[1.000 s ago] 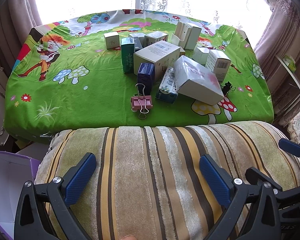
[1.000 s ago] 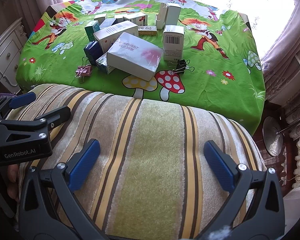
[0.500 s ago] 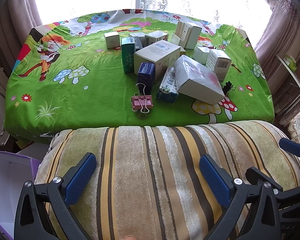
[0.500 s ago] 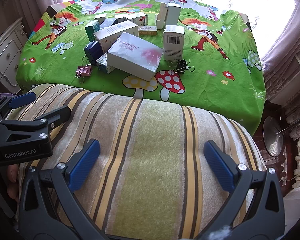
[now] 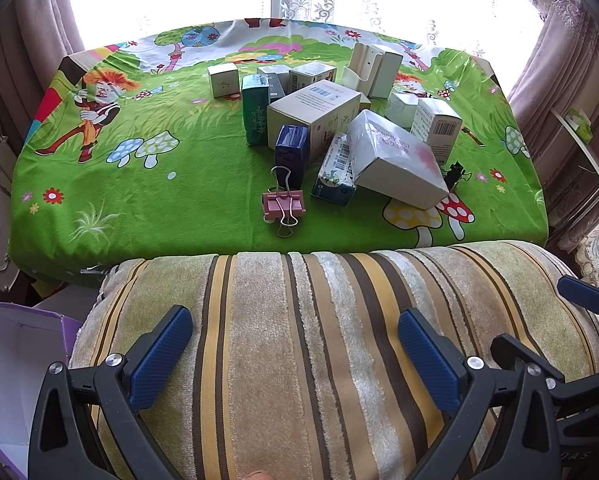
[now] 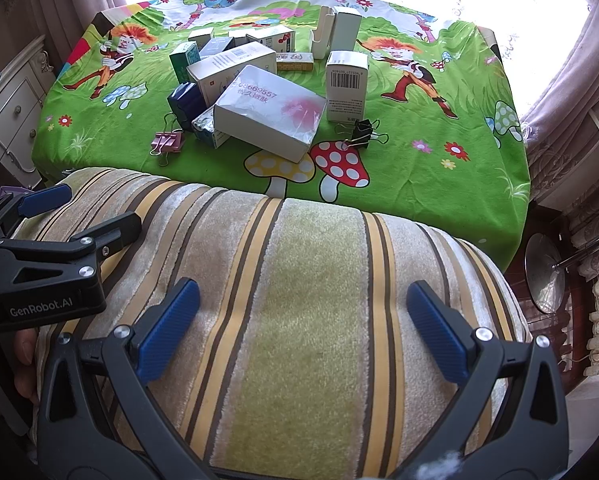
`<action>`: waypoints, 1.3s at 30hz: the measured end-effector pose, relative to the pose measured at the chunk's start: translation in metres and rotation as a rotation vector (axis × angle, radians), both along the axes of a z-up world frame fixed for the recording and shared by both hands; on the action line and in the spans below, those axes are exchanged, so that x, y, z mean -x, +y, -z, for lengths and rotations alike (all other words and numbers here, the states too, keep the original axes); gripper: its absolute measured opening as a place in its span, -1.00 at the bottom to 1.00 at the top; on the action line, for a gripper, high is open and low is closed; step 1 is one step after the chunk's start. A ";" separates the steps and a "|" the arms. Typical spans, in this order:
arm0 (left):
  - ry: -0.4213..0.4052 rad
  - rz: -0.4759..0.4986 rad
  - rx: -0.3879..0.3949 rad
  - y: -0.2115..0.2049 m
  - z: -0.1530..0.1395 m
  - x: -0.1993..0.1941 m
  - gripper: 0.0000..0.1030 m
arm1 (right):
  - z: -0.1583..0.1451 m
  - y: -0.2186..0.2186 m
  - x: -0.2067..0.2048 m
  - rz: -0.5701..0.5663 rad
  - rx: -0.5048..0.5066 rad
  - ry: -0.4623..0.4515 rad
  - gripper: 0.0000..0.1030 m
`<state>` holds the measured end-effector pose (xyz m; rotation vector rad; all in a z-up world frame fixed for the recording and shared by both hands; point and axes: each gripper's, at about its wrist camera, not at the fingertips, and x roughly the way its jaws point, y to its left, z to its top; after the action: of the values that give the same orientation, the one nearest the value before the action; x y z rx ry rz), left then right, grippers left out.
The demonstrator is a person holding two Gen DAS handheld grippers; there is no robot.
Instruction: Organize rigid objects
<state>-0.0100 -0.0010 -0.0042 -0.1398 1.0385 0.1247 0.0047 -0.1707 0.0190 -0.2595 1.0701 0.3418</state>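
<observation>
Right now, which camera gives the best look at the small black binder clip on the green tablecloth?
The right wrist view. There the small black binder clip lies in the open beside the red mushroom print, body and wire handles fully visible. In the left wrist view the clip is farther off and partly hidden behind the large white plastic-wrapped box.

Bright green tablecloth (image 5: 179, 184) printed with cartoon figures, spotted mushrooms and flowers. Near, a plush cushion (image 6: 311, 320) striped in olive, cream, yellow and brown. Pink binder clip (image 5: 283, 205) near left of the pile; black binder clip (image 6: 362, 133) to the right. Dark blue box (image 5: 292, 152), teal-green box (image 5: 255, 110), white box with a pink blotch (image 6: 269, 110). Blue ribbed pads (image 6: 167, 330) on black gripper frames.
</observation>
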 end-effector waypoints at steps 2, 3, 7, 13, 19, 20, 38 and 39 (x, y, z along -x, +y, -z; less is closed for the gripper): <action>0.000 0.000 0.000 0.000 0.000 0.000 1.00 | 0.000 0.000 0.000 0.000 0.000 0.000 1.00; 0.000 0.000 0.000 0.000 0.000 0.000 1.00 | 0.000 0.000 0.000 0.000 0.000 0.000 1.00; 0.000 0.000 0.000 0.000 0.000 0.000 1.00 | 0.000 0.000 0.000 0.000 0.000 0.000 1.00; 0.004 -0.001 0.001 0.000 0.000 0.000 1.00 | 0.000 -0.001 0.001 0.000 -0.001 -0.002 1.00; 0.047 0.015 0.018 0.001 -0.001 -0.001 1.00 | 0.000 0.000 0.003 -0.002 -0.003 -0.017 1.00; 0.045 0.021 0.023 0.001 -0.001 -0.001 1.00 | -0.001 0.001 0.004 -0.005 0.000 -0.017 1.00; 0.007 0.002 0.153 0.028 -0.019 -0.027 0.86 | -0.012 -0.017 -0.036 0.004 -0.172 0.140 1.00; 0.009 -0.004 0.161 0.031 -0.018 -0.031 0.83 | -0.013 -0.018 -0.041 0.006 -0.192 0.139 1.00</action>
<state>0.0215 0.0299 0.0141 -0.2875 1.0571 0.0456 0.0452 -0.1891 0.0316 -0.0616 1.1660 0.4590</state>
